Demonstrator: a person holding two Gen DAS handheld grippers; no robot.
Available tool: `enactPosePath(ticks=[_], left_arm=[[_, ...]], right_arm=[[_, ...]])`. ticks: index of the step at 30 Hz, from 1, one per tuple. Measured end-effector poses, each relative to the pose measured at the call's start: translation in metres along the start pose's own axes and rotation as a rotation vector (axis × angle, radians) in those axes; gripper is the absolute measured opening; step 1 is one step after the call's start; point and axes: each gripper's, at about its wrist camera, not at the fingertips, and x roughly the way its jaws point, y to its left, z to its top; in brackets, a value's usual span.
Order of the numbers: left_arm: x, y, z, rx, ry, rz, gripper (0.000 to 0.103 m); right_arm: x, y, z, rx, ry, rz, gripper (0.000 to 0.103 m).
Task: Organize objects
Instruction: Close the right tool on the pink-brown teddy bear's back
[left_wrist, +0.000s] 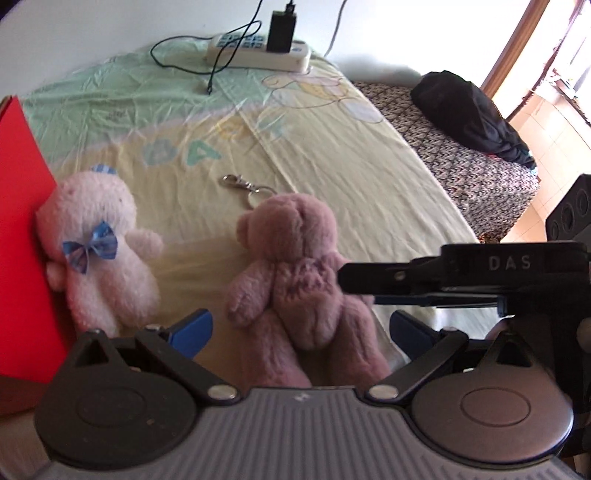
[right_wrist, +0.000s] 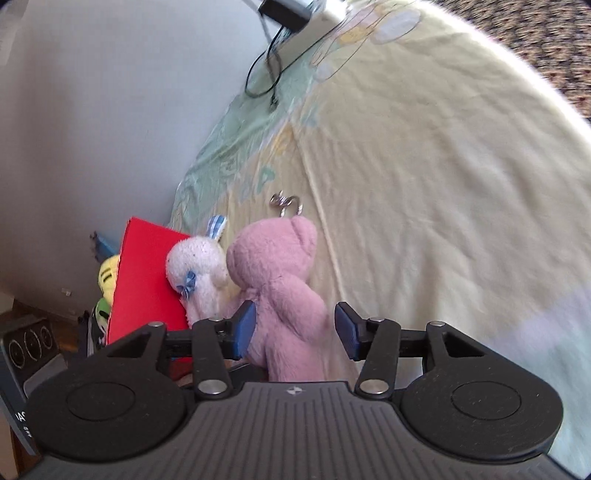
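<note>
A mauve-pink plush bear (left_wrist: 295, 273) with a metal key clip (left_wrist: 240, 182) lies on the yellow sheet (left_wrist: 332, 147). Its legs lie between the wide-apart blue pads of my left gripper (left_wrist: 301, 328), which is open. From the right, a black finger (left_wrist: 369, 278) of the other gripper reaches the bear's side. In the right wrist view the same bear (right_wrist: 277, 280) sits between the pads of my right gripper (right_wrist: 295, 328), also open; the left pad touches the plush, the right pad stands apart. A white plush (left_wrist: 96, 243) with a blue bow leans on a red box (left_wrist: 22, 221).
A power strip (left_wrist: 258, 50) with a black charger and cable lies at the far edge by the wall. A black cloth bundle (left_wrist: 469, 110) rests on a patterned cover to the right. Yellow and green toys (right_wrist: 107, 277) show behind the red box (right_wrist: 147, 280).
</note>
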Motion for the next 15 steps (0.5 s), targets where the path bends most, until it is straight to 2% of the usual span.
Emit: enactPosePath(ticks=[3,6,9,15], left_arm=[[0.006,0.008,0.002,-0.030,0.013,0.006,0.101],[0.011,0.016,0.001,-0.055,0.028,-0.002,0.100],[0.014,0.018,0.002,-0.056,0.028,0.012,0.099],[0.015,0.018,0.002,-0.037,0.031,0.020,0.095]], right_arm=[[0.013,0.007,0.001,-0.026,0.036,0.037,0.049],[0.021,0.017,0.000,-0.064,0.061,0.087,0.041],[0.030,0.022,0.002,-0.099,0.078,0.087,0.043],[0.034,0.012,0.005,-0.015,0.100,0.117,0.044]])
